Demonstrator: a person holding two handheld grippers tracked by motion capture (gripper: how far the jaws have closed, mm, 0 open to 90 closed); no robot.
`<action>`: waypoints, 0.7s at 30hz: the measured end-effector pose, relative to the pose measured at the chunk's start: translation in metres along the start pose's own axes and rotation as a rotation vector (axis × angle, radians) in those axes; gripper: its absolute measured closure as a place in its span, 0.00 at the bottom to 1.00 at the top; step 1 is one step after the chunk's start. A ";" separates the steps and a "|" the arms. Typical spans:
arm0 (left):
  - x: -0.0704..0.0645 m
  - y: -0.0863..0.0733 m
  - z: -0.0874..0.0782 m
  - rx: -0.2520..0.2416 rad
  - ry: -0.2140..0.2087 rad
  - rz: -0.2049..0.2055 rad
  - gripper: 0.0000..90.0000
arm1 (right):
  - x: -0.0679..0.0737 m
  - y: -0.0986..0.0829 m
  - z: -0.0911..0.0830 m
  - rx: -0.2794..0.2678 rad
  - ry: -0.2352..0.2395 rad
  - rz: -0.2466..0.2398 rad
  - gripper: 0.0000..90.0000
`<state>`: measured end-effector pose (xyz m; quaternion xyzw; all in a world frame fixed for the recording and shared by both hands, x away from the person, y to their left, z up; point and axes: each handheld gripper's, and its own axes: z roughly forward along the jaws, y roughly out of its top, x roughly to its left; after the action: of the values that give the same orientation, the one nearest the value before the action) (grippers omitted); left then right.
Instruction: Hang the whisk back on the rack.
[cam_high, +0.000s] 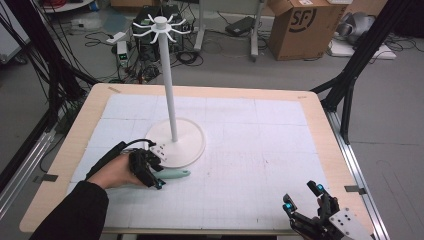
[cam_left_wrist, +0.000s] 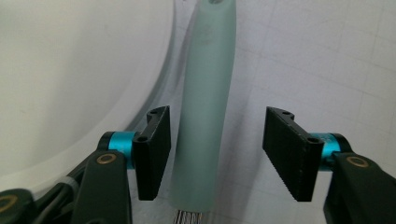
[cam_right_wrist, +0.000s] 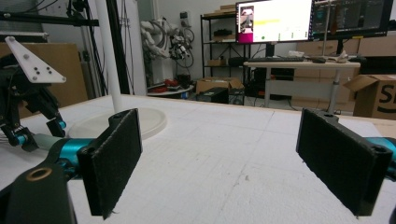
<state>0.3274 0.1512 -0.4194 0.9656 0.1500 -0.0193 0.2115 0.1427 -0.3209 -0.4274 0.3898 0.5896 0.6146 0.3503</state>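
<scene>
Pale green and lying flat on the white mat (cam_high: 260, 150), a handle (cam_left_wrist: 205, 116) is framed between the spread jaws of the left gripper (cam_left_wrist: 217, 149); one jaw sits just beside it, the other is apart, nothing is clamped. Thin wires are seen at its near end. Just beside it rests the round base of the white stand (cam_high: 192, 145), whose pole is upright. Near the table's front right edge, the right gripper (cam_high: 302, 197) is held with jaws wide, gripping nothing.
</scene>
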 end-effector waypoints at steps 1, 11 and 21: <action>0.000 0.000 0.002 0.013 0.003 0.003 0.50 | 0.000 0.000 0.000 0.000 0.000 0.000 0.15; 0.000 0.001 0.004 0.046 0.057 0.017 0.73 | 0.000 -0.001 0.001 0.006 0.002 -0.004 0.15; -0.004 0.003 0.003 0.060 0.099 -0.018 0.77 | 0.000 0.000 0.000 0.002 0.001 0.001 0.16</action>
<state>0.3245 0.1458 -0.4206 0.9699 0.1684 0.0219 0.1745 0.1432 -0.3211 -0.4277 0.3904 0.5902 0.6142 0.3492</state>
